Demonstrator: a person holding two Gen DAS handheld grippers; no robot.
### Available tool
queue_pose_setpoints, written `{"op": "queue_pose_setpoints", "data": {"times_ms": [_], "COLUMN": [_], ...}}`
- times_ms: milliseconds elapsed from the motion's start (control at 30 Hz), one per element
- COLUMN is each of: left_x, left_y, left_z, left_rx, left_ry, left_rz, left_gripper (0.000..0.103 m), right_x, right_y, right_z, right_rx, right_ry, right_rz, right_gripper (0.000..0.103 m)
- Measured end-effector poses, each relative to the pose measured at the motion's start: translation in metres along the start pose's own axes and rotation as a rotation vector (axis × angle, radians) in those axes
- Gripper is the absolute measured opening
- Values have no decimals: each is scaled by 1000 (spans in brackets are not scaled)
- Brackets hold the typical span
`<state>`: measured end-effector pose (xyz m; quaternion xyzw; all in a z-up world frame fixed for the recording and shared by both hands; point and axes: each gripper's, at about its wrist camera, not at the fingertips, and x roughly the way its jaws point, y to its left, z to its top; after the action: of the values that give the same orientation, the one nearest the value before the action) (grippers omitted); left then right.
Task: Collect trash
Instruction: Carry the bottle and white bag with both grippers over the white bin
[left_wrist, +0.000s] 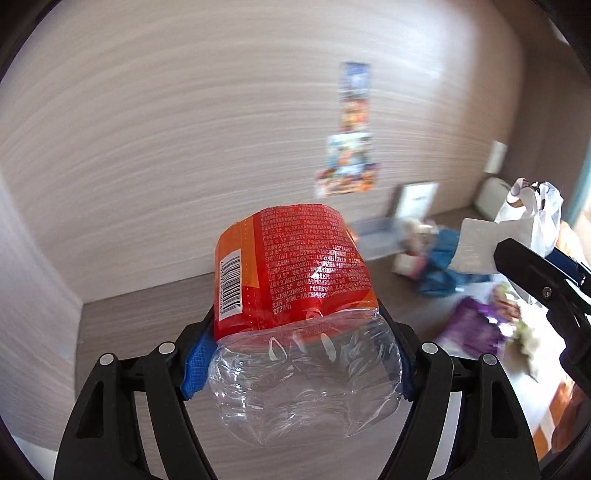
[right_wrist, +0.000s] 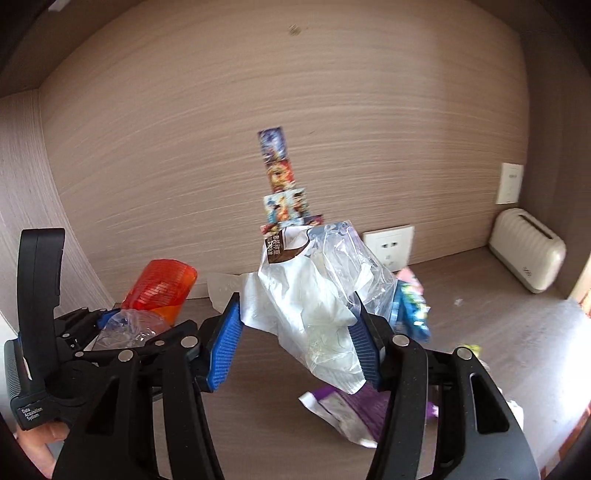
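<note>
My left gripper (left_wrist: 299, 354) is shut on a crushed clear plastic bottle (left_wrist: 295, 314) with a red-orange label, held above the wooden desk (left_wrist: 147, 325). The bottle also shows in the right wrist view (right_wrist: 159, 291), at the left. My right gripper (right_wrist: 295, 339) holds a white and clear plastic bag (right_wrist: 317, 295) between its blue pads (right_wrist: 225, 343); the bag hangs against the right pad, and a gap shows at the left pad. The bag also shows in the left wrist view (left_wrist: 532, 218), at the right. A purple wrapper (right_wrist: 354, 410) and a blue wrapper (right_wrist: 410, 310) lie on the desk below.
Wood-grain wall behind with stickers (right_wrist: 280, 177) and a socket (right_wrist: 391, 247). A cream box (right_wrist: 528, 254) stands at the back right corner. A clear tray (left_wrist: 376, 232) and a white frame (left_wrist: 417, 199) lean at the back. Small scraps (right_wrist: 469, 349) lie on the desk.
</note>
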<state>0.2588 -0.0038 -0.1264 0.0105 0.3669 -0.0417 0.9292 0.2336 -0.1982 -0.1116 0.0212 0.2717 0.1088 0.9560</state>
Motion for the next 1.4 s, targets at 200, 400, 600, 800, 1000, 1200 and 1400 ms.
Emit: {"op": "queue_pose_setpoints", "data": {"times_ms": [200, 400, 600, 800, 1000, 1200, 1400], "left_x": [-15, -27, -41, -53, -57, -56, -52], "left_y": [-62, -138, -208, -271, -331, -381, -420], "left_z": [1, -8, -29, -54, -85, -122, -157], "left_rx": [90, 190, 297, 384, 488, 583, 659], "left_ry": [-18, -23, -7, 16, 48, 88, 128], "left_rz": [-101, -199, -292, -381, -464, -530, -574], "left_gripper": [74, 74, 74, 74, 74, 74, 74], "right_x": [-50, -95, -134, -172, -207, -237, -251], "right_y": [-42, -92, -139, -178, -212, -239, -260], "right_z": [-11, -38, -68, -98, -136, -179, -213], "right_rx": [51, 133, 212, 275, 349, 431, 489], "right_ry": [-24, -23, -14, -2, 23, 57, 99], "right_rz": [-98, -209, -312, -404, -498, -567, -616], "right_gripper": [57, 57, 57, 57, 57, 57, 57]}}
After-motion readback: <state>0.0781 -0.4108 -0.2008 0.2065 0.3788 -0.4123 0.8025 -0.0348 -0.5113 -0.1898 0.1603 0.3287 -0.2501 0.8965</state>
